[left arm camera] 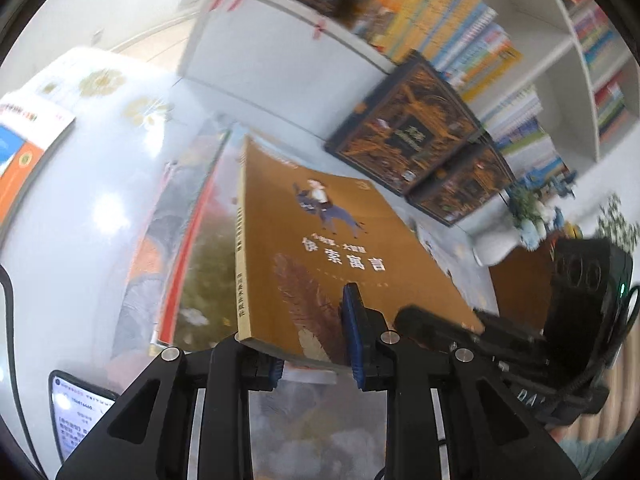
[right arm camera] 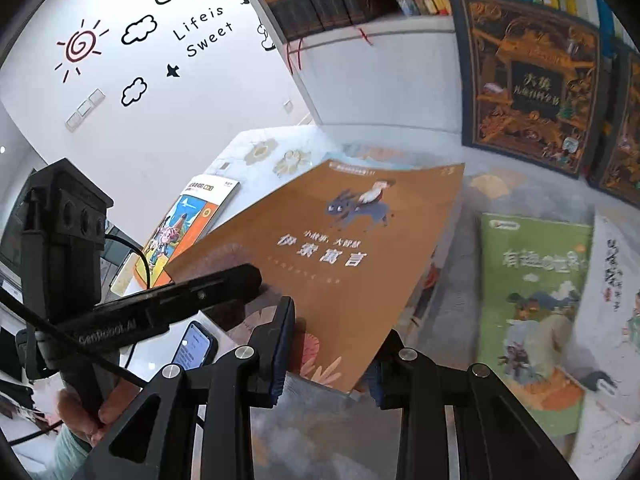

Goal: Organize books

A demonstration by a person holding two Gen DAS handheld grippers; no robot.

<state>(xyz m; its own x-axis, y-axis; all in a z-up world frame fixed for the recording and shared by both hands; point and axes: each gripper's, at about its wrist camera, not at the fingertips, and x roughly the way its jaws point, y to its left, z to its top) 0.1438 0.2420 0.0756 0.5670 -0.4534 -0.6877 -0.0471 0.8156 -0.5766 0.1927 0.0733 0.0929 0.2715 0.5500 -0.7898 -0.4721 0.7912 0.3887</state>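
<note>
The brown book [left arm camera: 344, 256] is held tilted above the table [left arm camera: 80, 208], its near edge pinched by both claws. The left claw [left arm camera: 316, 364] is clamped on it; the right claw [right arm camera: 328, 364] is closed on it beside that. Right of the brown book, a green book [right arm camera: 536, 304] lies flat; behind it, dark boxed volumes [right arm camera: 528, 80] lean against the shelf.

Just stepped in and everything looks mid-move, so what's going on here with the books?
A person is sorting books with a pair of hand-held tongs. Both the left tongs and the right tongs are clamped on the near edge of one brown book, holding it tilted above the table. Other books lie flat below, including a green book and an orange book. Two dark books lean against the bookshelf behind.
</note>
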